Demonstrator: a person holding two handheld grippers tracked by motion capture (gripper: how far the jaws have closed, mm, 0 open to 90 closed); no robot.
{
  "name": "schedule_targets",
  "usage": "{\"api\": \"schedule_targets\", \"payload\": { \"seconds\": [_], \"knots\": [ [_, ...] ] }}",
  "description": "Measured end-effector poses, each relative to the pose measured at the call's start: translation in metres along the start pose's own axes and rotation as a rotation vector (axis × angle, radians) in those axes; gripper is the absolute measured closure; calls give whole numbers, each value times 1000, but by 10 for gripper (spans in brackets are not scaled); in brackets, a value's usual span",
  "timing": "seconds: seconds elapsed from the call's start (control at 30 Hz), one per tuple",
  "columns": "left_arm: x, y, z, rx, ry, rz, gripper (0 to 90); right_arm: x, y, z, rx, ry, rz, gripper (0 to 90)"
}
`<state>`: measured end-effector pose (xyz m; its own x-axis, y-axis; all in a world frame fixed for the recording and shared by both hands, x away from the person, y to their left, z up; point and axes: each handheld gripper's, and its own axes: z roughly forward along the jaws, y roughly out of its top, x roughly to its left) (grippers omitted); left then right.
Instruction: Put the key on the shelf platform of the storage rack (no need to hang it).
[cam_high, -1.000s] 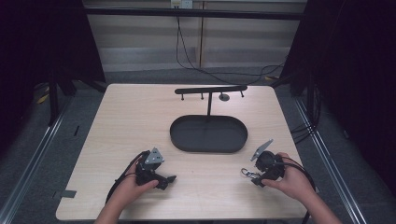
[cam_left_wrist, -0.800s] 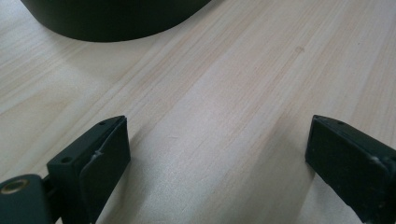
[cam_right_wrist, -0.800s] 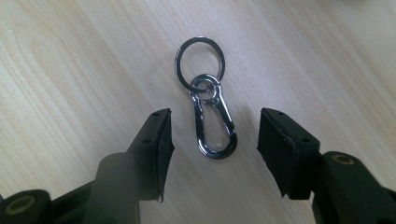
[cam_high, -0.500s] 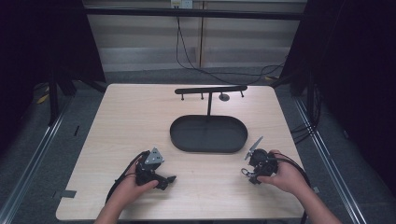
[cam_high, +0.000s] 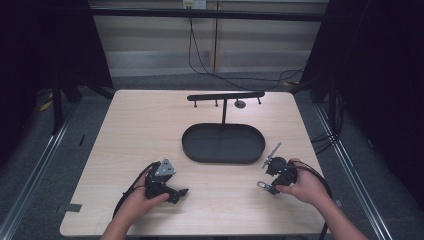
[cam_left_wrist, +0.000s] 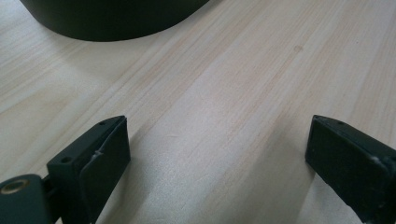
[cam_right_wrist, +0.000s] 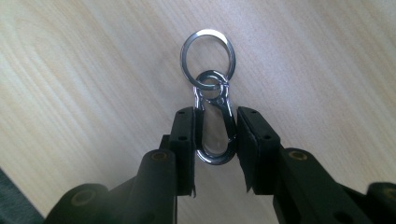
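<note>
Right tool (cam_right_wrist: 215, 135) has just clenched the carabiner keyring (cam_right_wrist: 212, 116); left tool (cam_left_wrist: 215, 154) released.

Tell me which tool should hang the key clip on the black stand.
Right. The right tool has just closed and its pads already press on the key clip. The left tool stands open over bare table. The stand lies beyond the tray.

No legible txt anywhere.
</note>
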<state>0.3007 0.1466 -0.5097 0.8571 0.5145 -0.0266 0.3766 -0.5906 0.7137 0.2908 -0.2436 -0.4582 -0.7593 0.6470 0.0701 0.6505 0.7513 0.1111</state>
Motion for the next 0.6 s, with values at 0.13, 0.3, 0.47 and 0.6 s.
{"api": "schedule_targets", "payload": {
  "seconds": [0.13, 0.3, 0.47, 0.6],
  "knots": [
    [0, 0, 0, 0, 0, 0, 62, -1, 2, -8, -11, -3, 11, 688],
    [0, 0, 0, 0, 0, 0, 63, -1, 7, -23, -20, 0, 24, 689],
    [0, 0, 0, 0, 0, 0, 62, 1, 12, -36, -26, -7, 18, 689],
    [0, 0, 0, 0, 0, -1, 62, 3, 21, -47, -29, -6, 5, 688]
  ]
}}
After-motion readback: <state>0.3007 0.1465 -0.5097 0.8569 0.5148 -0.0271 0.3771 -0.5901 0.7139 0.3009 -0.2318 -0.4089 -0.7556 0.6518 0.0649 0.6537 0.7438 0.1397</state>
